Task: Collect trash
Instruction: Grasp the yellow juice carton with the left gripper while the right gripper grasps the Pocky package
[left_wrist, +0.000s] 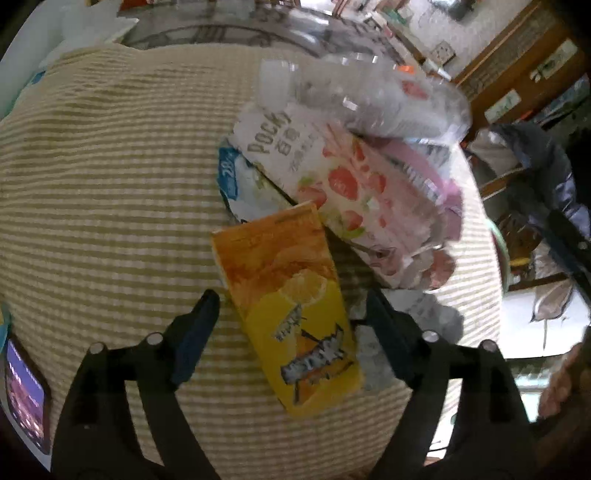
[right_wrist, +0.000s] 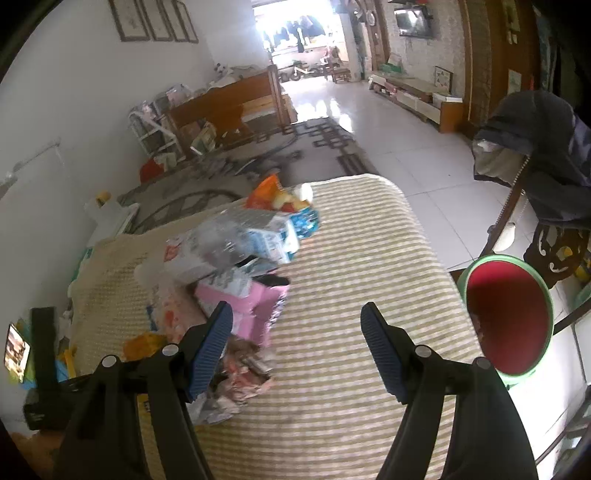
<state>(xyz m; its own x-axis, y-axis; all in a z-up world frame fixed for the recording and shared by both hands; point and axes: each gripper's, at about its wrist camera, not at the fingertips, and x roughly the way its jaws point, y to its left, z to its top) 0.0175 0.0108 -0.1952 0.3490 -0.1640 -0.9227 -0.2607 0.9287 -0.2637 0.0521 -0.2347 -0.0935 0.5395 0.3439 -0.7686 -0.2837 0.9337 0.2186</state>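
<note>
Trash lies in a loose heap on a table under a striped cloth (left_wrist: 110, 192). In the left wrist view the left gripper (left_wrist: 291, 310) points steeply down with its jaws wide, and an orange-and-yellow snack box (left_wrist: 291, 314) lies between the fingers; neither pad touches it. At about 1 o'clock from that box is a white strawberry Pocky pouch (left_wrist: 325, 177), and a clear plastic bottle (left_wrist: 369, 99) lies across the pouch's far end. A blue-and-white wrapper (left_wrist: 236, 181) pokes out at 11 o'clock. In the right wrist view the right gripper (right_wrist: 297, 323) hangs over bare cloth (right_wrist: 351, 266), jaws well apart with nothing in them. The heap sits at 10 o'clock from it, with a torn pink box (right_wrist: 255, 306) just beside the left finger. A round bin (right_wrist: 509, 317) with a red inside and green rim stands off the table's edge at 3 o'clock.
</note>
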